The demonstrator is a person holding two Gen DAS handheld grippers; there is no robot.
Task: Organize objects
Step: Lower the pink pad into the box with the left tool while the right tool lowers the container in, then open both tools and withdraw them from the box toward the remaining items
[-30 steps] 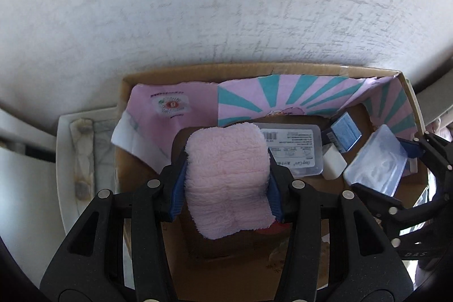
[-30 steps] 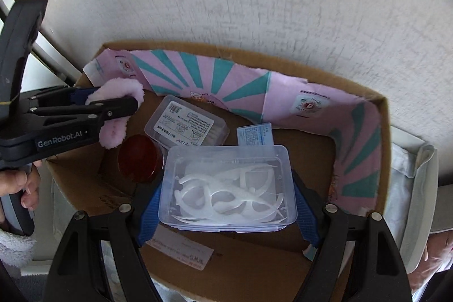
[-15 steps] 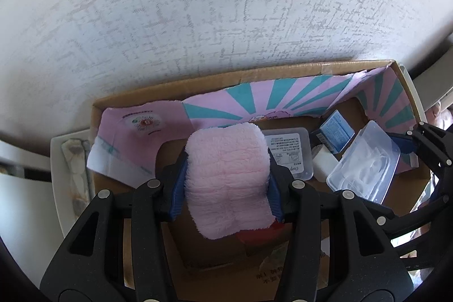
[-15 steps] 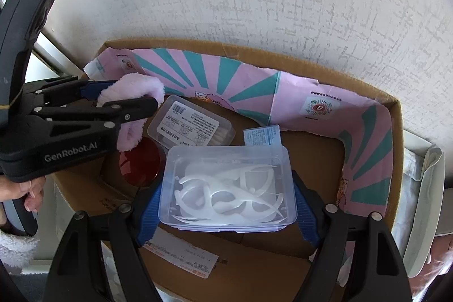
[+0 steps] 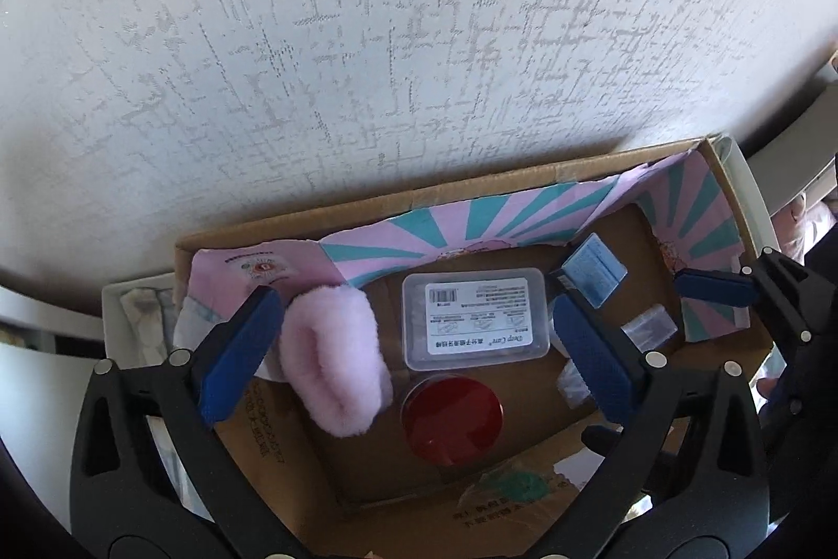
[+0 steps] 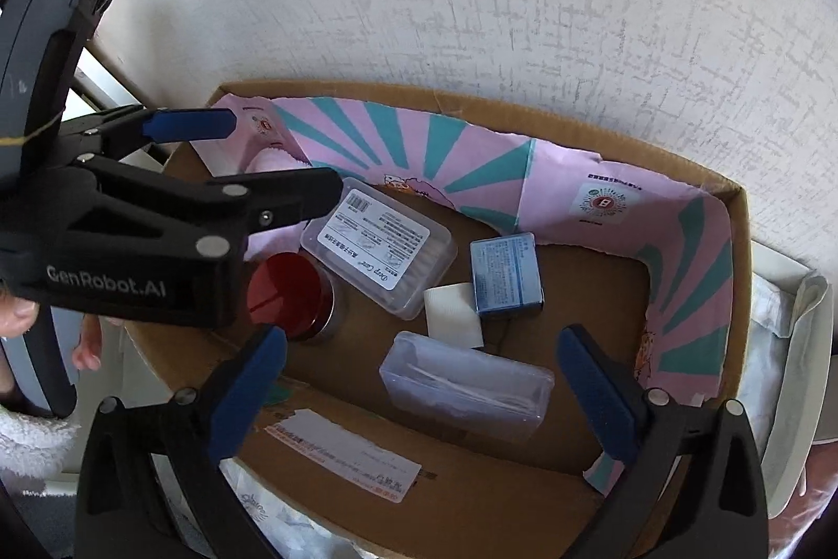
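An open cardboard box (image 5: 366, 203) with pink and teal lining stands against a white wall; it also shows in the right wrist view (image 6: 471, 522). My left gripper (image 5: 414, 352) is open above it. The pink fluffy cloth (image 5: 335, 360) lies loose in the box's left part, beside the left finger. My right gripper (image 6: 424, 396) is open and empty. The clear floss-pick box (image 6: 466, 383) lies on the box floor between its fingers. A labelled clear case (image 5: 474, 318), a red-lidded jar (image 5: 451, 417) and a blue packet (image 6: 505, 273) lie inside too.
A small white roll (image 6: 453, 315) lies next to the blue packet. A white tray or ledge (image 6: 791, 381) runs along the box's right side. The textured white wall (image 5: 419, 35) rises just behind the box. My left gripper body (image 6: 131, 234) hangs over the box's left side.
Both grippers have opened. The pink cloth dropped out of the left gripper into the box, and the floss-pick box left the right gripper and lies on the box floor.
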